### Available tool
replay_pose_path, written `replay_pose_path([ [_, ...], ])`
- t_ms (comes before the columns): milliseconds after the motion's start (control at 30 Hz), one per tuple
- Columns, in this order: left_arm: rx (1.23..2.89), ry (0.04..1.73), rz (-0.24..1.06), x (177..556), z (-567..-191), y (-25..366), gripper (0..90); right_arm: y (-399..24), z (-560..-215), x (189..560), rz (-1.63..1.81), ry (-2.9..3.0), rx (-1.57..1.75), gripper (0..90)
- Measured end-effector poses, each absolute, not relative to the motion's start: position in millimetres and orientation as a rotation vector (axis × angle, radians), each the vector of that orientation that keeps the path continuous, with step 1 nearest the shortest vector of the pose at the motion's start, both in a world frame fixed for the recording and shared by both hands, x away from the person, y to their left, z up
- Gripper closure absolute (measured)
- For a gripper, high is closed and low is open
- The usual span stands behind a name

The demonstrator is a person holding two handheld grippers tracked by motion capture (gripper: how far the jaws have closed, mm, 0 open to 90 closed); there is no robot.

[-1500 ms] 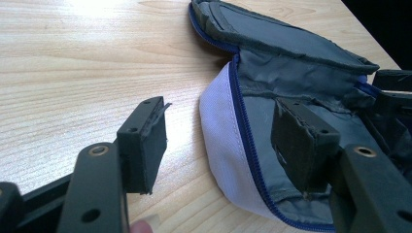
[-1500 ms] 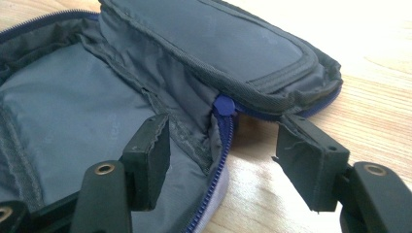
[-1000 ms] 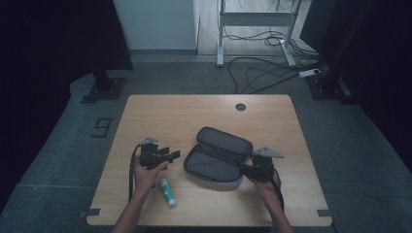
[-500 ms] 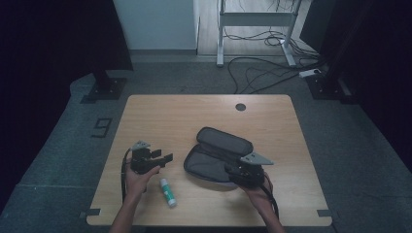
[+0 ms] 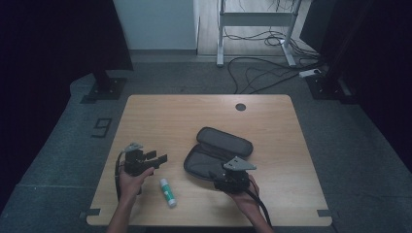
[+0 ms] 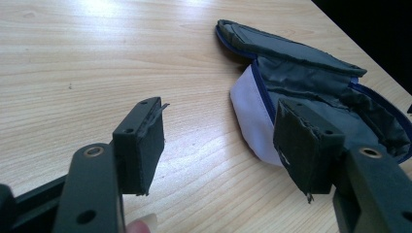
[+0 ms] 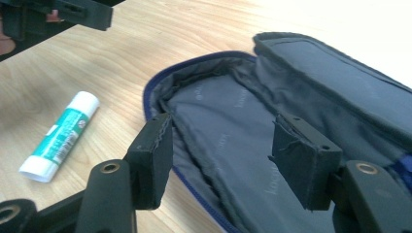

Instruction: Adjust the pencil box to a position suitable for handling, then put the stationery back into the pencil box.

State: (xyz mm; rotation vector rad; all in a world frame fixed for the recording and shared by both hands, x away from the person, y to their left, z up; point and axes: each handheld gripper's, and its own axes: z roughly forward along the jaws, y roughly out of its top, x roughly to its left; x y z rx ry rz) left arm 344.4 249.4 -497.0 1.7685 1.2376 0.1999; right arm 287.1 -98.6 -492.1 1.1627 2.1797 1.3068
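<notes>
Dim room, pale wood worktop (image 5: 160, 116). My right tool (image 7: 218, 155), jaws spread, has slid in over the open pouch (image 7: 233, 126). Glue stick (image 5: 167, 192) lies near the spread, empty left tool (image 5: 156, 158); loading looks next.

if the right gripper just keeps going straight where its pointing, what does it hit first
Most likely the grey lining of the open pouch. The right gripper has its jaws apart and aims straight into the pouch's open compartment. Depth is hard to judge. The glue stick lies off to the side.
</notes>
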Motion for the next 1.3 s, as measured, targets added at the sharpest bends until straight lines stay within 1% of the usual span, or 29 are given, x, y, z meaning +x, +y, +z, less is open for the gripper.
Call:
replay_pose_path([
  [567,1.751,1.257,0.195,344,-498,259,36.1,-68,-493,281,1.345,2.233,1.097,40.7],
  [1300,1.742,1.256,0.195,341,-496,263,36.2,-6,-502,274,1.374,2.355,0.989,42.2],
])
